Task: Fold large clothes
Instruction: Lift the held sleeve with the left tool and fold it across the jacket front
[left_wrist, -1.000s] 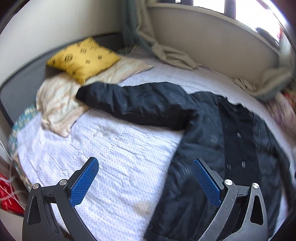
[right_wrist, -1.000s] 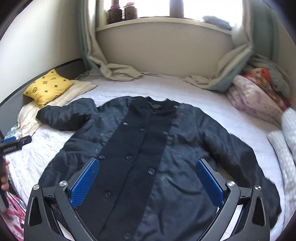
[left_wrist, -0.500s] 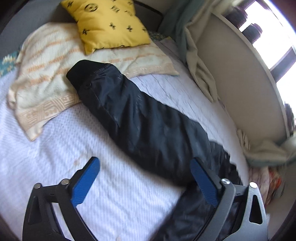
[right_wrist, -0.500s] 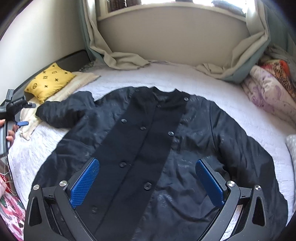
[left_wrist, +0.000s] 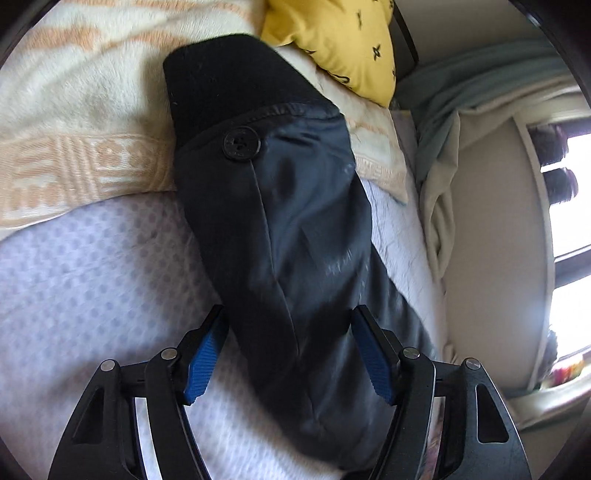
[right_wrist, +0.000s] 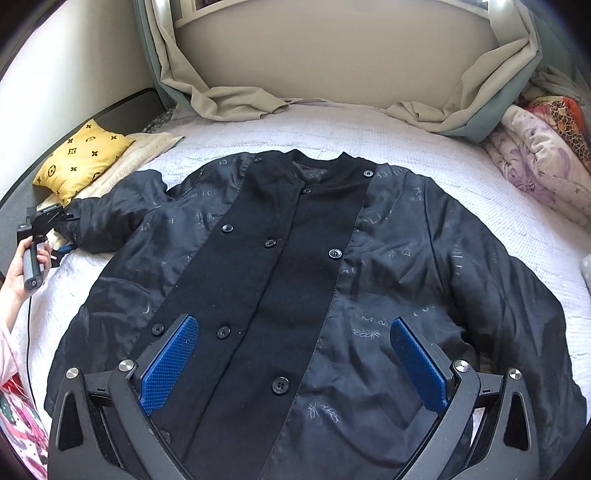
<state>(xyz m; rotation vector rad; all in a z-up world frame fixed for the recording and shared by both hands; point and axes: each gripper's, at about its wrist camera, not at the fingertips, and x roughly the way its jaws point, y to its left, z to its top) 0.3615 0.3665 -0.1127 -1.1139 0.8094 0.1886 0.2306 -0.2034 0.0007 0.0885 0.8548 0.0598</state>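
Note:
A large black buttoned jacket (right_wrist: 295, 280) lies spread front-up on the white bed (right_wrist: 369, 129). Its left sleeve (left_wrist: 280, 206) runs out toward the pillow, cuff resting on a cream towel (left_wrist: 74, 122). My left gripper (left_wrist: 291, 350) is open, its blue pads either side of the sleeve, close down over it; it also shows in the right wrist view (right_wrist: 44, 221) at the sleeve's end. My right gripper (right_wrist: 295, 362) is open and empty, hovering above the jacket's lower front.
A yellow patterned pillow (right_wrist: 81, 158) lies at the bed's left, also in the left wrist view (left_wrist: 343, 44). Curtains (right_wrist: 229, 99) drape on the far edge under the window. A floral quilt (right_wrist: 535, 162) is piled at the right.
My left gripper has moved in and down along the left sleeve until its pads straddle it near the cuff. My right gripper has dropped slightly closer over the jacket.

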